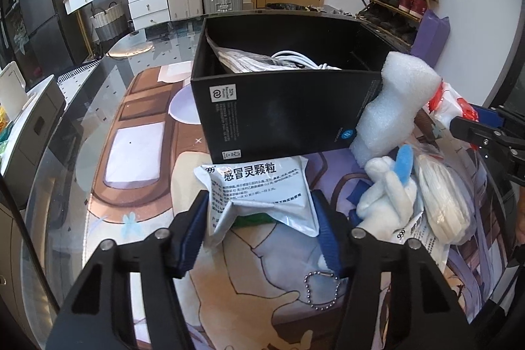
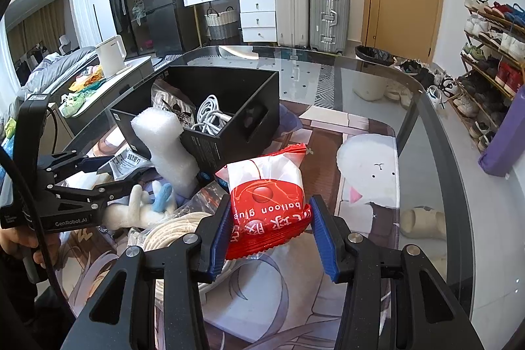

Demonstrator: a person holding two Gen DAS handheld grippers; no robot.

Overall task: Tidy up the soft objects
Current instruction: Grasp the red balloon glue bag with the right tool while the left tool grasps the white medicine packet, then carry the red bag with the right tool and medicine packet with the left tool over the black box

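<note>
Pickup underway — left gripper (image 1: pixel 261 212) and right gripper (image 2: pixel 267 230), jaws wide, straddle granule sachet (image 1: pixel 262 195) and balloon-glue packet (image 2: pixel 267 202); next, squeeze — carry to black box (image 2: pixel 210 120).

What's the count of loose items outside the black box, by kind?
Sachets: 2, white one, another under the plush
Red balloon glue pack: 1
Foam block: 1
Plush toy: 1
Bagged white cord coil: 1
Total: 6

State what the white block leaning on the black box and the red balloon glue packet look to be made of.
White block: likely expanded polyethylene foam, matte, with a pebbled, bubbly surface. Red balloon glue packet: thin glossy plastic film, by its sheen, wrinkles and crimped end seam.
</note>
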